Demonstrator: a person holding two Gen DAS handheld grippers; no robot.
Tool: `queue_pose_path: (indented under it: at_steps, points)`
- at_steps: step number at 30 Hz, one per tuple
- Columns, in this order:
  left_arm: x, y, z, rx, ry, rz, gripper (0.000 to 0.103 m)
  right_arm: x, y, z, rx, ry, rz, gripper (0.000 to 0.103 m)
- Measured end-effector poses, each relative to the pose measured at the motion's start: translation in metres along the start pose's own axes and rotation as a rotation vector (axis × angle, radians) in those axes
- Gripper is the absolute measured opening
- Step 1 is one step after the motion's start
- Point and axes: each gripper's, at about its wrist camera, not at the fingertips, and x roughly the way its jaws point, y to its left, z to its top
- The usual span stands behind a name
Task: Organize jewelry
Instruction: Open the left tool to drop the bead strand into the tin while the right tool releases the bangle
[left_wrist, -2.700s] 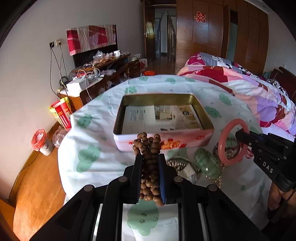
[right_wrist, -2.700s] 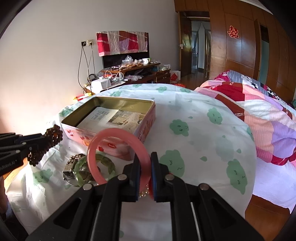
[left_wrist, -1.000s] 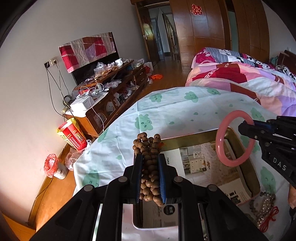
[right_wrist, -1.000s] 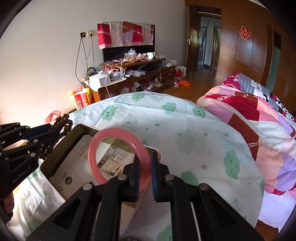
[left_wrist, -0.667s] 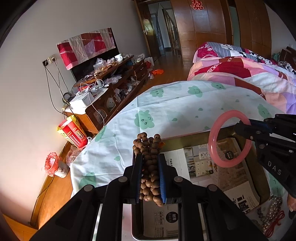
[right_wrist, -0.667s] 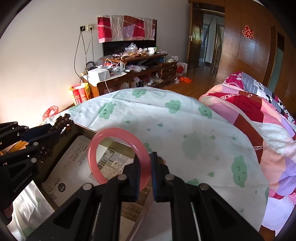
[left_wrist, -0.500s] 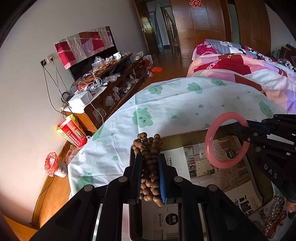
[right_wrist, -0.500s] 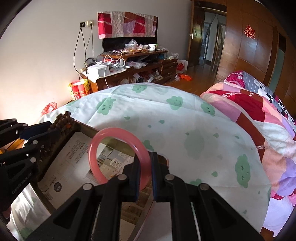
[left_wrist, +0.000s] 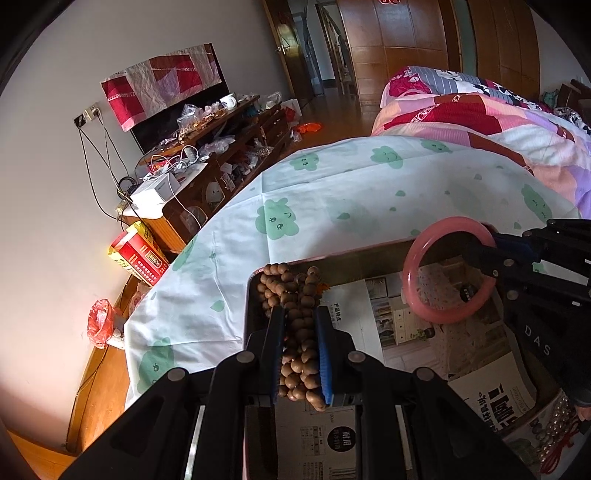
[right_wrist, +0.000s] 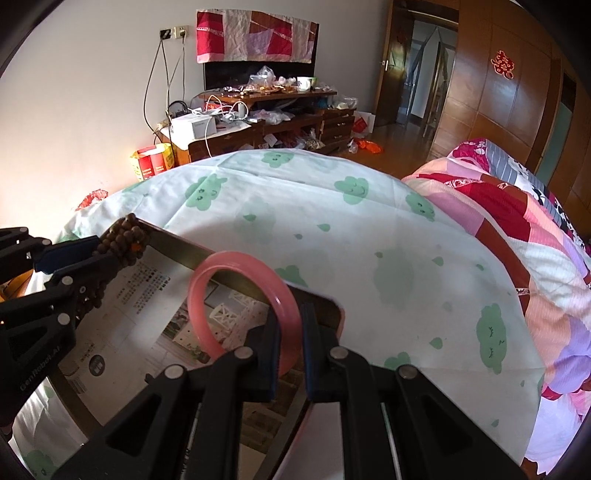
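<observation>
On your left, the left gripper (left_wrist: 300, 336) pinches the wooden bead string (left_wrist: 295, 317), soft and loose, so hold it by the bunched middle. It tilts down over the tin box (left_wrist: 354, 256). On your right, the right gripper (right_wrist: 290, 332) pinches the pink bangle (right_wrist: 240, 299) at its rim; it looks stiff, slippery and breakable, also above the box.

Both wrist views look down, sharing tin (left_wrist: 373, 254).

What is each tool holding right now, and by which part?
Left tool: bunched wooden bead bracelet, clamped mid-bunch. Right tool: pink bangle, pinched at its near rim.
</observation>
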Motion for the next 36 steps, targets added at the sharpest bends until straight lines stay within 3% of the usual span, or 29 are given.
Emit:
queue_pose_path:
  at_steps: [6,7,8,10,12,20,23,36]
  points:
    - [0.0,0.004,0.0,-0.013,0.0,-0.005,0.021,0.002,-0.002,0.0,0.005,0.0,0.001,0.013]
    - [-0.002,0.007,0.0,-0.021,-0.005,0.007,0.032,0.001,-0.002,0.0,0.009,-0.002,0.007,0.015]
    - [-0.006,0.011,0.001,-0.032,-0.016,0.03,0.054,0.001,-0.003,0.0,0.014,-0.003,0.018,0.016]
    - [-0.016,0.018,0.001,-0.048,-0.064,0.052,0.078,-0.001,-0.004,-0.001,0.019,-0.008,0.023,0.026]
    - [-0.029,0.027,-0.001,-0.061,-0.108,0.05,0.079,-0.005,-0.004,-0.002,0.026,-0.022,0.038,0.037]
    - [-0.044,0.064,-0.024,-0.145,-0.09,0.129,0.079,-0.022,-0.007,-0.009,0.059,-0.056,0.061,0.039]
    - [-0.046,0.072,-0.037,-0.19,-0.079,0.113,0.079,-0.029,-0.007,-0.014,0.061,-0.056,0.034,0.049]
    - [-0.054,0.051,-0.068,-0.194,-0.047,0.075,0.079,-0.047,-0.009,-0.043,0.098,-0.056,0.051,0.049]
